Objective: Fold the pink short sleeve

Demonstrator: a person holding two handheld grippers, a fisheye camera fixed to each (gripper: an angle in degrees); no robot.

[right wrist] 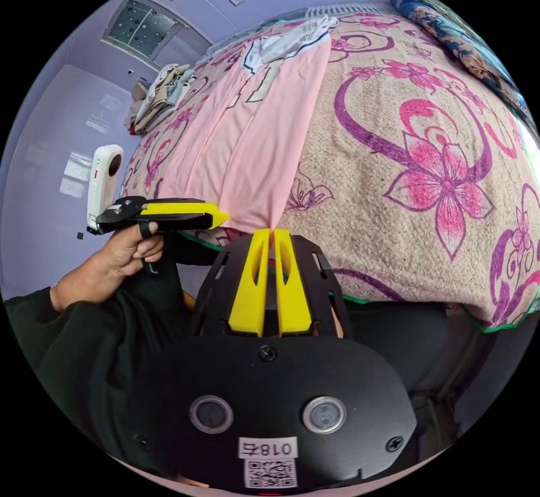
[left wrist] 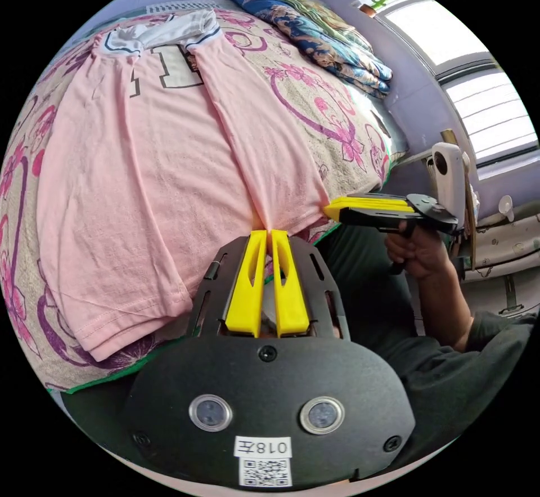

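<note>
Pinching soft pink shirt (left wrist: 140,182) hem: left gripper (left wrist: 269,232), right gripper (right wrist: 271,231).

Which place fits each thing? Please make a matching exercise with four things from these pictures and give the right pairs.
Things:
1. shirt
2. quilt
3. left gripper
4. clothes pile

Places or states:
A. folded, by the wall under the window
B. spread flat on the flowered bedcover, one side folded in
C. heaped at the far edge of the bed
D. shut on the near hem

Pairs: 1-B, 2-A, 3-D, 4-C
</note>
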